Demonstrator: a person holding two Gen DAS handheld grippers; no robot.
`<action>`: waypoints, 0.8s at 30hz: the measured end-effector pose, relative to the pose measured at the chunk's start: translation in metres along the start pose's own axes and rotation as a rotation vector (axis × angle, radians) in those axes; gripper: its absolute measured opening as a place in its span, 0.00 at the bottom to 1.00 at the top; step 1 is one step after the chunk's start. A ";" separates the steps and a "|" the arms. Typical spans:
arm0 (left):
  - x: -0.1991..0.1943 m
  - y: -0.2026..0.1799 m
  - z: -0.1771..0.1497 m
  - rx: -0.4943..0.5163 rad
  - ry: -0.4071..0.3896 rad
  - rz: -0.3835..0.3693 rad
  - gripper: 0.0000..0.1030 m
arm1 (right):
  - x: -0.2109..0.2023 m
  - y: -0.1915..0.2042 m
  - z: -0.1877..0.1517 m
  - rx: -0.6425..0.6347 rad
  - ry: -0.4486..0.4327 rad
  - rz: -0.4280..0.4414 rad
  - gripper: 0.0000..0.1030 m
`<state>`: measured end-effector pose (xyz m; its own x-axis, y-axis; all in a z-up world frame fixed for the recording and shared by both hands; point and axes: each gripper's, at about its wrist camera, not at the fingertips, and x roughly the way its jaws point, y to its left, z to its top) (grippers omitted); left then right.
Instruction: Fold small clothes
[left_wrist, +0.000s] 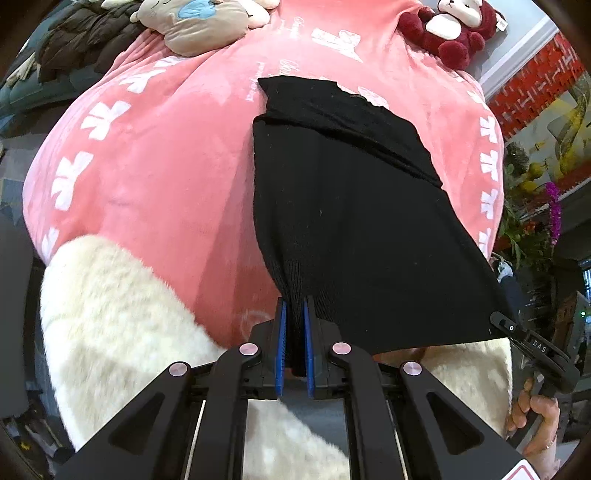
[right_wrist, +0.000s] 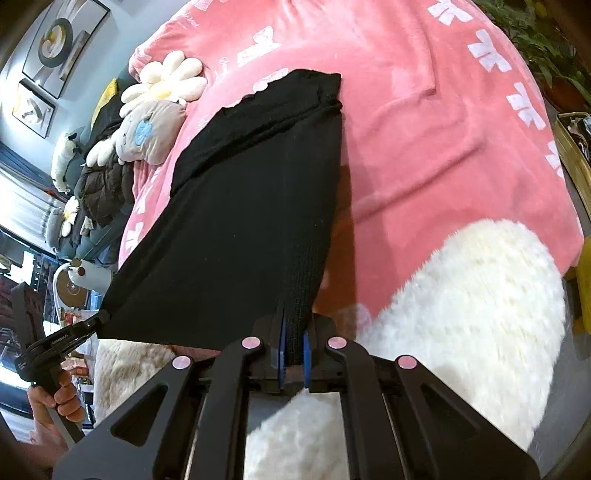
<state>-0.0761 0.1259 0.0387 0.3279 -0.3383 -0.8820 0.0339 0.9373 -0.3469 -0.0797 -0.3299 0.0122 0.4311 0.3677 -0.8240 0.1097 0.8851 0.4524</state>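
From the left wrist, a black ribbed knit garment (left_wrist: 343, 206) hangs taut off a plush pink blanket (left_wrist: 155, 177) printed with white bow shapes; its far end lies folded over on the blanket, its near hem is lifted. The left tongs (left_wrist: 294, 325), angled steeply down, are clenched on one bunched hem corner between blue pads. At the far right the right tongs (left_wrist: 498, 321) pinch the other corner, their handle held in a hand (left_wrist: 535, 417). A fluffy cream sleeve (left_wrist: 122, 332) fills the lower left. A beige plush pillow (left_wrist: 199, 26) and a maroon plush monkey (left_wrist: 454, 29) sit at the blanket's far edge.

From the right wrist, the same garment (right_wrist: 240, 221) stretches away, ribbing plain near the right tongs (right_wrist: 294, 325), which grip its corner tight. The left tongs (right_wrist: 99, 317) hold the opposite corner at the left edge, a hand (right_wrist: 59, 402) around their handle. A daisy cushion (right_wrist: 166, 81) and dark quilted jacket (right_wrist: 107, 188) lie beyond.
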 end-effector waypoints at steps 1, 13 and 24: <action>-0.005 0.000 -0.004 -0.003 -0.003 -0.004 0.06 | -0.004 0.001 -0.003 0.000 -0.002 0.004 0.05; -0.075 -0.013 0.001 0.003 -0.130 -0.038 0.00 | -0.045 0.022 0.000 0.004 -0.095 0.091 0.05; 0.009 0.003 0.024 -0.158 0.069 -0.022 0.52 | -0.019 0.031 0.018 -0.035 -0.071 0.063 0.05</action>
<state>-0.0501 0.1278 0.0375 0.2631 -0.3691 -0.8914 -0.1101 0.9064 -0.4078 -0.0682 -0.3153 0.0483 0.4987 0.4033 -0.7672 0.0491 0.8706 0.4896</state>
